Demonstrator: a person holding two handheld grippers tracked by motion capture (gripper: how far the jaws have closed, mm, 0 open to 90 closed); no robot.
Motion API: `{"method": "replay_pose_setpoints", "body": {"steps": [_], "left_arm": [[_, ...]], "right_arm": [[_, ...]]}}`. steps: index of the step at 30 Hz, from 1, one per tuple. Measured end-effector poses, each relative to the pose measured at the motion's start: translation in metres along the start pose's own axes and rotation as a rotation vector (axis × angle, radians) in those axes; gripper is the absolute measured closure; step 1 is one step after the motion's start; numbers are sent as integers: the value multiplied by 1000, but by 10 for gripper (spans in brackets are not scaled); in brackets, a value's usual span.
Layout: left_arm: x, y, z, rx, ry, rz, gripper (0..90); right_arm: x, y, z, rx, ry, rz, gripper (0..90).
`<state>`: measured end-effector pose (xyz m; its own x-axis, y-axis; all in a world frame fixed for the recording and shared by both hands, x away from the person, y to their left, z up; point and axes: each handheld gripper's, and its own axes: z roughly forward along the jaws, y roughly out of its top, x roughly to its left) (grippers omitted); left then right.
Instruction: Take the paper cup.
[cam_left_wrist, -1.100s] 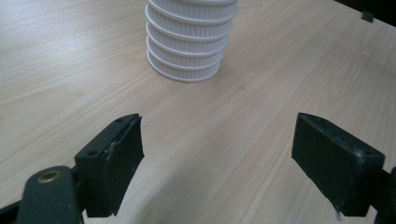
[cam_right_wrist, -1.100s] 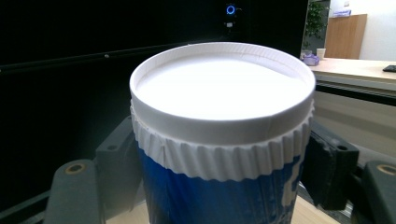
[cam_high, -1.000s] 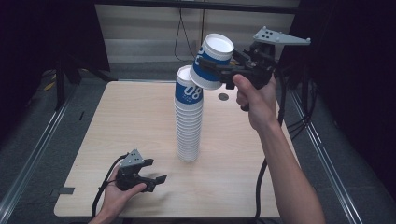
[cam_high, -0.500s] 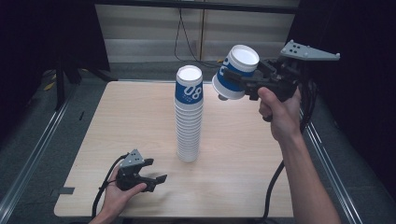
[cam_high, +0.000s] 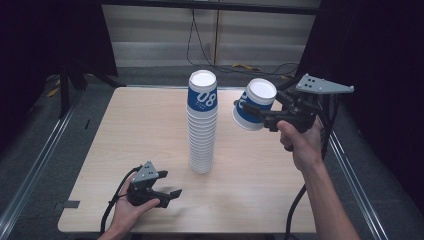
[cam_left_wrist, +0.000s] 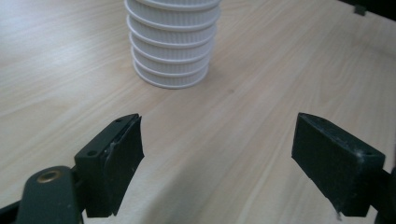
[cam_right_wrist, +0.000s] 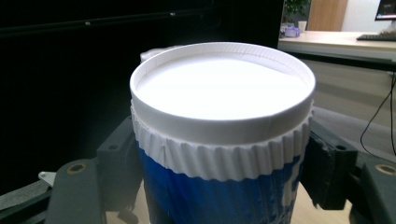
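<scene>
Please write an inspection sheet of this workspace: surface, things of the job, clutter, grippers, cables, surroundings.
Surface: light wooden table, bare around the cups.
Job's things: tall cup stack standing upside down mid-table; single cup held tilted in the air, right of the stack, apart from it.
Clutter: nothing seen.
Grippers: right gripper shut on the single cup's sides; left gripper open, empty, low at the table's near left edge.
Cables: one trails from each gripper; others lie on the floor behind the table.
Surroundings: dark curtains at both sides, pale wall behind.

left gripper (cam_high: 167, 196) low, jaws spread, right gripper (cam_high: 250, 111) raised, clamped
</scene>
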<state>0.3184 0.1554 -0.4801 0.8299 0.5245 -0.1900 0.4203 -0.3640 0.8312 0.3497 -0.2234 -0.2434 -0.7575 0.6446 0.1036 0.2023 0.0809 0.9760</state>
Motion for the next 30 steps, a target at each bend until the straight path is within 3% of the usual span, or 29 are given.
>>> {"method": "replay_pose_setpoints", "body": {"steps": [6, 11, 17, 18, 19, 20, 24, 30], "left_arm": [[-2, 2, 0, -3, -2, 12, 164], [4, 5, 4, -9, -4, -39, 167], [10, 14, 3, -35, 8, -63, 166], [10, 19, 1, -22, 67, -41, 173], [10, 19, 1, -22, 67, -41, 174], [10, 23, 1, -41, 72, -30, 175], [9, 28, 3, -31, 59, -25, 177], [-2, 41, 10, -51, 37, 66, 175]], "right_arm": [[-1, -23, 0, 27, 18, 9, 263], [-2, -48, 4, 41, 18, 20, 264], [1, -67, 10, 63, 27, 16, 264], [2, -74, 13, 70, 41, 24, 264], [2, -74, 13, 70, 41, 24, 264], [5, -82, 17, 106, 60, 28, 264], [9, -92, 21, 117, 85, 29, 264], [14, -109, 32, 111, 114, 45, 265]]}}
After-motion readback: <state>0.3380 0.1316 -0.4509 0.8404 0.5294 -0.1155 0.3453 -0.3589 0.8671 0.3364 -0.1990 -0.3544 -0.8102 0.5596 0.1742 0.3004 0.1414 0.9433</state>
